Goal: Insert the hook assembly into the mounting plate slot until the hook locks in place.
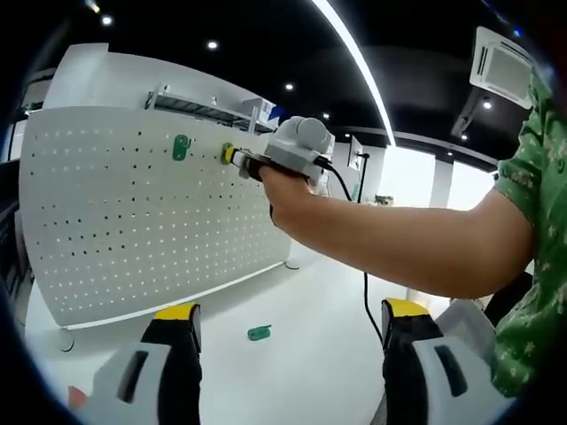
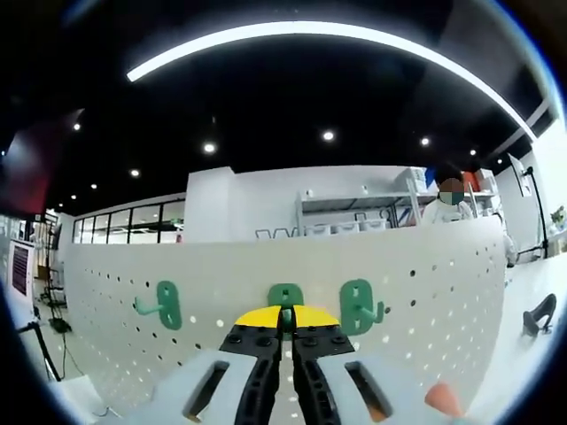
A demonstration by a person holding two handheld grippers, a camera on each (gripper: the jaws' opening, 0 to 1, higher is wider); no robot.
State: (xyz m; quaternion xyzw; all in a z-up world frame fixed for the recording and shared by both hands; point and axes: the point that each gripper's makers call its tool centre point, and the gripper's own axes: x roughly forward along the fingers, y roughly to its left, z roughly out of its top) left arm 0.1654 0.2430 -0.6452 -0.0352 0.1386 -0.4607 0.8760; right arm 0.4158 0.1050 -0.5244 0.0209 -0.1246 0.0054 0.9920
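Presently, item by item, as I read my two feeds.

Left claw: in the left gripper view I see its yellow-tipped black jaws standing wide apart, nothing between them, low over the white tabletop.

Right claw: in the right gripper view its jaws are drawn together on a green plastic hook piece, pressed up against the white perforated pegboard panel. I cannot tell whether the piece is seated in the holes. In the left gripper view the same claw reaches the board from the right, carried by a person's hand on a bare forearm with a green patterned sleeve.

Mounted green hooks: the right gripper view shows one to the left of the held piece and one just to its right, both on the pegboard. In the left gripper view one mounted green hook sits left of the right claw.

Loose small green hook part: lies flat on the tabletop in front of the upright pegboard, between my left claw's jaws in the view but well beyond them.

Background: a person in white stands behind the pegboard, near white shelving.
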